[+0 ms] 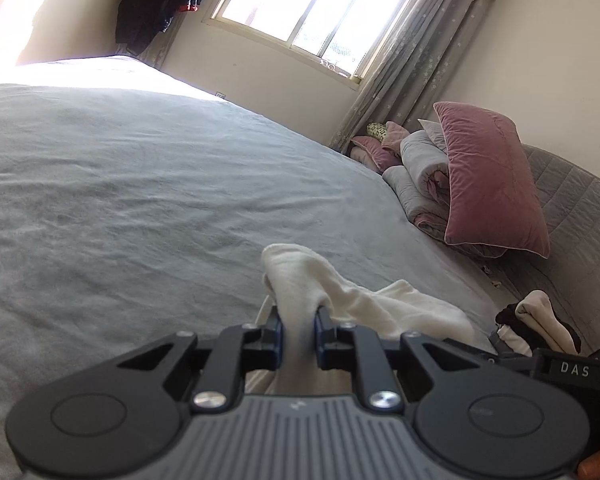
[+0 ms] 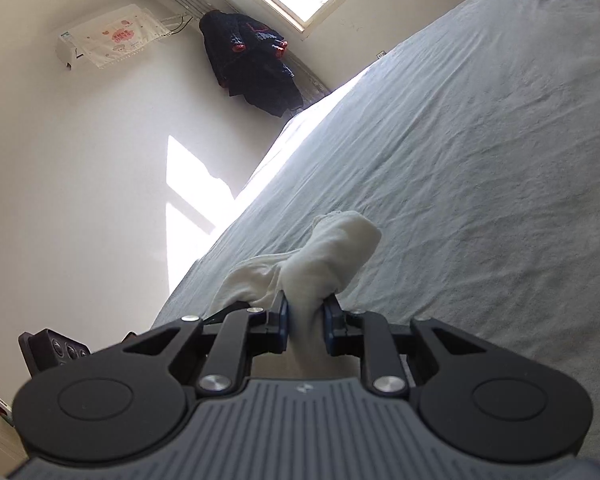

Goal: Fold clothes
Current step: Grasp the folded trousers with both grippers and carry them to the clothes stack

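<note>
A wide bed [image 1: 148,184] under a wrinkled grey-blue sheet fills both views, in a pale-walled room with a bright window [image 1: 320,4] and dark clothes [image 2: 252,68] hanging on the wall beside it. One white garment [image 1: 360,292] is held above the sheet by two grippers: the left gripper [image 1: 299,326] is clenched on one bunched end, the right gripper [image 2: 306,316] on the other. Only the left wrist view shows the two pink pillows [image 1: 492,184], the rolled bedding, the grey headboard and a small clothes pile [image 1: 540,322]; only the right shows a covered air conditioner [image 2: 112,38].
</note>
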### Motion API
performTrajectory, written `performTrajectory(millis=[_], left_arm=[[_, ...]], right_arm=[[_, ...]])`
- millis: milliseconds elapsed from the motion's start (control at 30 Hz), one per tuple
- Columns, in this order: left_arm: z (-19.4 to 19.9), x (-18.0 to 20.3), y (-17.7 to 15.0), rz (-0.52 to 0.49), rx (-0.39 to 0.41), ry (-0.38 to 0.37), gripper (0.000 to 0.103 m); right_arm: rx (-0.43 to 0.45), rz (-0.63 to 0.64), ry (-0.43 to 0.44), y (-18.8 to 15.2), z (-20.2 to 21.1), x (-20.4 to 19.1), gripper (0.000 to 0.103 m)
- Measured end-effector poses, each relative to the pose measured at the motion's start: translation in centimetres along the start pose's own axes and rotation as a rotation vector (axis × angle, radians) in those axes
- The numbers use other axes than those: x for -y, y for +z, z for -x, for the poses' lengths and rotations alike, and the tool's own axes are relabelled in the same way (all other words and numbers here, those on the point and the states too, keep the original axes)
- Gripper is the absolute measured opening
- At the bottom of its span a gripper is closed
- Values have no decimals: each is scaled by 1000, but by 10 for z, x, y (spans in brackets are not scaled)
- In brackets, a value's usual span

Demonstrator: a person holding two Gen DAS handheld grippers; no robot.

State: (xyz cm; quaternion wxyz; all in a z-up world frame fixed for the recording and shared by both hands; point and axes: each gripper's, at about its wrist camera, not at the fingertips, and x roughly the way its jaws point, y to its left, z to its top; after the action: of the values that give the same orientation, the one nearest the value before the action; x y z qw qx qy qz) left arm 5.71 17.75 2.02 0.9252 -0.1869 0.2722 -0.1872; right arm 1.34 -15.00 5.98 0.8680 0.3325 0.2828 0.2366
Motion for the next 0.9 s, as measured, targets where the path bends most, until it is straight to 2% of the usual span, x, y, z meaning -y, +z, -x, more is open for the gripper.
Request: performTrajectory(millis=[233, 533, 900], left_arm=[[-30, 57, 9, -19, 11, -70, 15], [-83, 149, 20, -60, 4, -185, 15], [-159, 277, 25, -183, -30, -333, 15]], right_arm=[[86, 38, -21, 34, 37, 7, 21], [215, 67, -79, 69, 73, 29, 21], [401, 88, -196, 103, 152, 83, 21]])
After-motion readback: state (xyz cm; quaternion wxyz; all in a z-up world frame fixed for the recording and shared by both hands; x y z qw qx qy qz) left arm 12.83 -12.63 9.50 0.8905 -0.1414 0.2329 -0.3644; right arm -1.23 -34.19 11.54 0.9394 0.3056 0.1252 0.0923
